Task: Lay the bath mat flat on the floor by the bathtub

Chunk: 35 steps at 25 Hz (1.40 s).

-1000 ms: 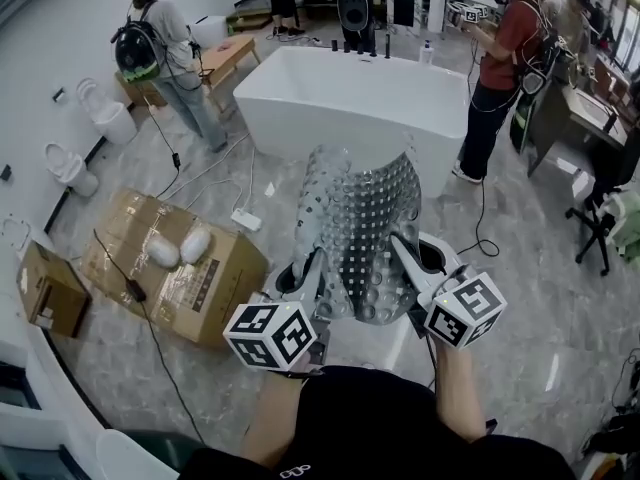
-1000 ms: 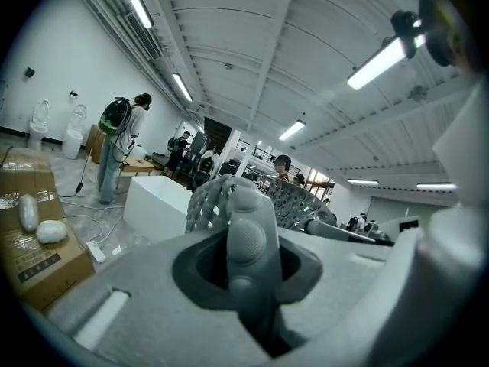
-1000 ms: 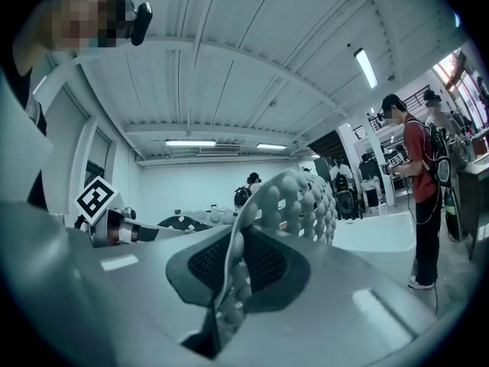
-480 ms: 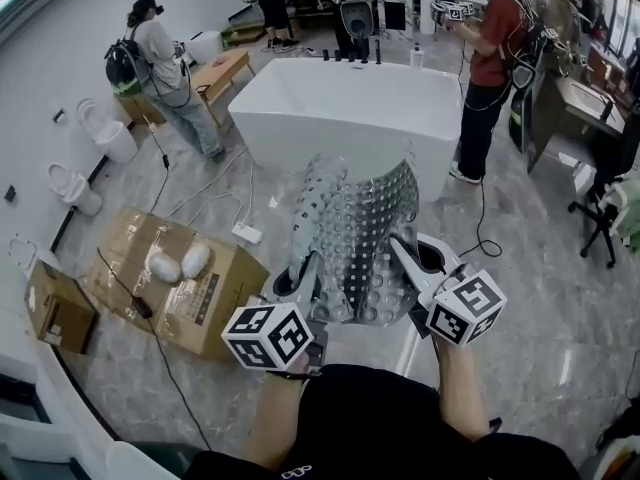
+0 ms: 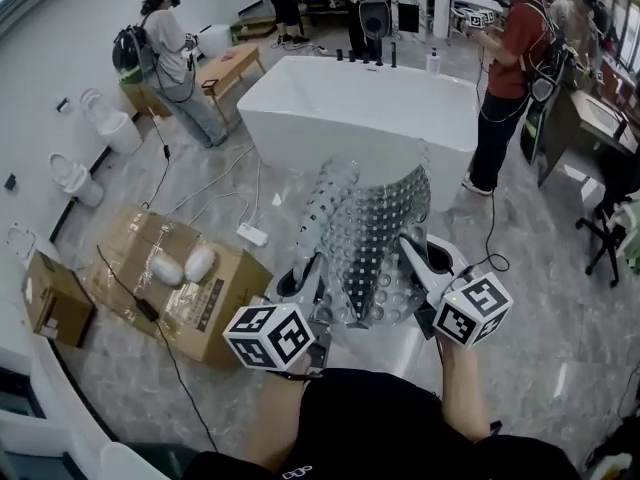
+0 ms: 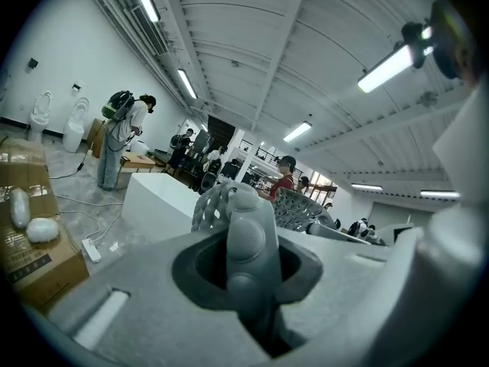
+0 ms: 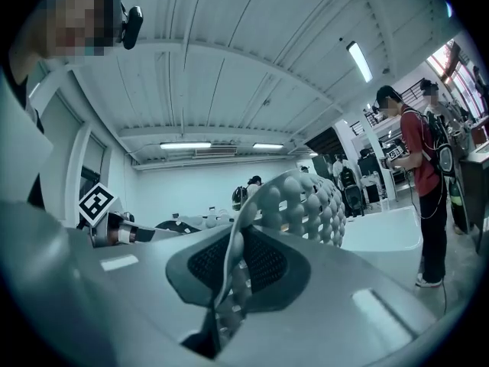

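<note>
Mat handling: the bath mat (image 5: 368, 230) is a light, floppy, studded sheet that likely folds on itself. It hangs above the floor (image 5: 560, 318), short of the bathtub (image 5: 360, 118). Left tongs (image 5: 305, 276) and right tongs (image 5: 413, 254) each clench one near edge; corner grips, well apart, suit spreading.

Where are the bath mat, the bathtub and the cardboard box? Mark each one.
bath mat (image 5: 375, 233), head view, middle of its studded sheet
bathtub (image 5: 330, 138), head view, near outer wall
cardboard box (image 5: 232, 280), head view, bare top face
</note>
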Available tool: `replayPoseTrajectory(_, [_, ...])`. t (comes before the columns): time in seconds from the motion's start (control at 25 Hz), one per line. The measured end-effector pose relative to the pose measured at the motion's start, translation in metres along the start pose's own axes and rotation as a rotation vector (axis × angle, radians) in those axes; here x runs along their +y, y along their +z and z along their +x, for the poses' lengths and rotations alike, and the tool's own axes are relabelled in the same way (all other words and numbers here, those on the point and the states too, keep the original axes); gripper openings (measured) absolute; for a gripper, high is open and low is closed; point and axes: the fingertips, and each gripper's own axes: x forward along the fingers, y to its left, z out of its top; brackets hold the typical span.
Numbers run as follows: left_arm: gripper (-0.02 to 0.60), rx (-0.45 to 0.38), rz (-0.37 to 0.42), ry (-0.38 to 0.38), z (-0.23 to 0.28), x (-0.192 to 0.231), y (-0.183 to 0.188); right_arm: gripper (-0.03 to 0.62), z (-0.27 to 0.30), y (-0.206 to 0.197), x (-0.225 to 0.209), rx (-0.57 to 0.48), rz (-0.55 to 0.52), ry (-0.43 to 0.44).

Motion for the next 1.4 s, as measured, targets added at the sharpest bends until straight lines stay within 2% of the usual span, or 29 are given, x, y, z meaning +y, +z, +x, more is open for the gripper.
replayPoseTrajectory(0.2, [0.044,0.003,-0.012,0.068,0.016,0.05,0.028,0.029,0.062,-0.001,0.0,0.044,0.005,0.044])
replayPoseTrajectory(0.32, [0.044,0.004,-0.017,0.079,0.033,0.08,0.05,0.028,0.104,0.001,-0.004,0.064,0.007,0.052])
replayPoseTrajectory(0.52, [0.044,0.011,-0.05,0.11,0.054,0.137,0.067,0.028,0.169,-0.018,-0.013,0.109,0.031,0.071])
replayPoseTrajectory(0.84, [0.044,0.03,-0.081,0.131,0.089,0.219,0.107,0.028,0.261,-0.025,-0.019,0.152,0.039,0.073])
replayPoseTrajectory(1.24, [0.044,0.027,-0.078,0.137,0.129,0.309,0.166,0.027,0.381,-0.022,-0.029,0.17,0.03,0.079])
replayPoseTrajectory(1.4, [0.043,0.019,-0.08,0.154,0.135,0.335,0.177,0.027,0.408,-0.031,-0.03,0.177,0.03,0.086])
